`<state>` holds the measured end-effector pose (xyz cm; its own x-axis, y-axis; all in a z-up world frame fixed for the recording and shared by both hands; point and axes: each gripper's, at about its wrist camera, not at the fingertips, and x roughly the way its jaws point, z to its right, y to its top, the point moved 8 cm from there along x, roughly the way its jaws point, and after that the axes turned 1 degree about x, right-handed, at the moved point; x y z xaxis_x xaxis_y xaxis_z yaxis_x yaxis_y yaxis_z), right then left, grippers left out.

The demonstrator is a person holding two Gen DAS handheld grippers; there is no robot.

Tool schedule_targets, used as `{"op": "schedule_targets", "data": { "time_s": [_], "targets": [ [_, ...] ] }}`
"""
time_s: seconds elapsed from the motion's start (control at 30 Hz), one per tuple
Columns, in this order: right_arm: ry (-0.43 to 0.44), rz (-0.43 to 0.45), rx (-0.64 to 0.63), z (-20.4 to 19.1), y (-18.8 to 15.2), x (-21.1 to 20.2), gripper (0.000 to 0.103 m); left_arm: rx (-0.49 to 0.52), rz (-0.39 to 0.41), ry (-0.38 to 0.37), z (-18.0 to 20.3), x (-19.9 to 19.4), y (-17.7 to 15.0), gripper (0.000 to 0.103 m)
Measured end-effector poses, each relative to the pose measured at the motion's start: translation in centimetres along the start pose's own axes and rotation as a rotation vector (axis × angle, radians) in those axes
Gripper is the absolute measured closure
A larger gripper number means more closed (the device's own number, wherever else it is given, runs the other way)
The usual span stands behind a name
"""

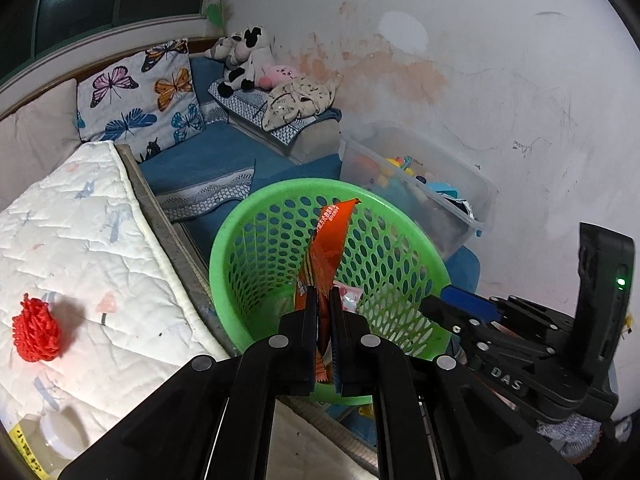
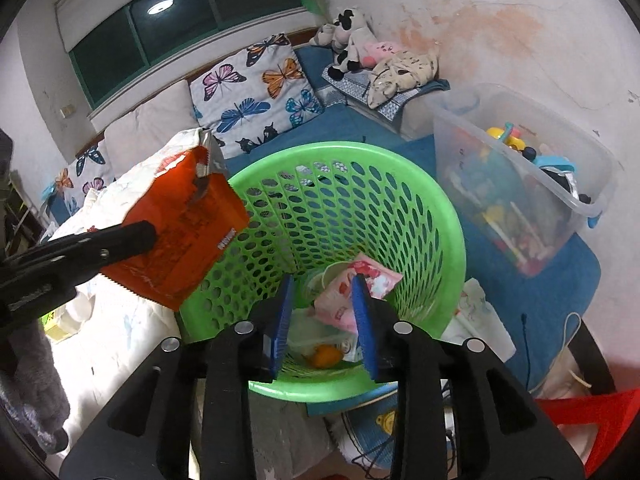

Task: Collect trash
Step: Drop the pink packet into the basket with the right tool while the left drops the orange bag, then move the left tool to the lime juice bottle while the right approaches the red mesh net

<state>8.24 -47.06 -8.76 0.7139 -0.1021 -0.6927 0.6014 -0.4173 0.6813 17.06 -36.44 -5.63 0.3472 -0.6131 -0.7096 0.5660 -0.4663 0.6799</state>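
My left gripper (image 1: pixel 323 300) is shut on an orange snack wrapper (image 1: pixel 326 248) and holds it over the near rim of a green perforated basket (image 1: pixel 240 236). In the right wrist view the wrapper (image 2: pixel 188 232) hangs at the basket's (image 2: pixel 432 200) left rim, held by the left gripper (image 2: pixel 140 236). My right gripper (image 2: pixel 322 292) is open and empty above the basket; it also shows in the left wrist view (image 1: pixel 452 300). Inside the basket lie a pink and white packet (image 2: pixel 344 292), clear plastic and an orange piece (image 2: pixel 322 358).
A white quilted mattress (image 1: pixel 80 240) with a red yarn ball (image 1: pixel 36 330) lies left of the basket. A clear bin of toys (image 2: pixel 520 184) stands to the right. Blue bedding, butterfly pillows (image 2: pixel 248 92) and plush toys (image 2: pixel 352 40) lie behind. A red stool (image 2: pixel 592 412) stands at lower right.
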Motion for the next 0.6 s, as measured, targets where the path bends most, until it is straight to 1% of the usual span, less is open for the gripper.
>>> {"op": "schedule_targets", "data": {
  "time_s": [0.17,0.47,0.5,0.53,0.57,0.6],
  "targets": [
    [0.013,0.011,0.013,0.0,-0.2,-0.8,0.066,0.003,-0.009,-0.005,0.3,0.5,-0.3,0.096],
    [0.030,0.013,0.018,-0.4,-0.4,-1.4,0.064,-0.021,-0.017,-0.024,0.0,0.5,-1.0,0.091],
    [0.032,0.013,0.018,-0.5,-0.4,-1.4,0.064,-0.026,-0.013,-0.027,-0.1,0.3,-1.1,0.088],
    [0.035,0.013,0.017,-0.6,-0.5,-1.4,0.064,-0.030,-0.009,-0.024,-0.2,0.1,-1.1,0.079],
    [0.037,0.014,0.017,-0.8,-0.5,-1.4,0.063,-0.035,-0.003,-0.022,-0.4,-0.1,-1.1,0.064],
    [0.038,0.013,0.018,-0.9,-0.5,-1.4,0.063,-0.034,0.006,-0.015,-0.4,-0.4,-1.1,0.061]
  ]
}}
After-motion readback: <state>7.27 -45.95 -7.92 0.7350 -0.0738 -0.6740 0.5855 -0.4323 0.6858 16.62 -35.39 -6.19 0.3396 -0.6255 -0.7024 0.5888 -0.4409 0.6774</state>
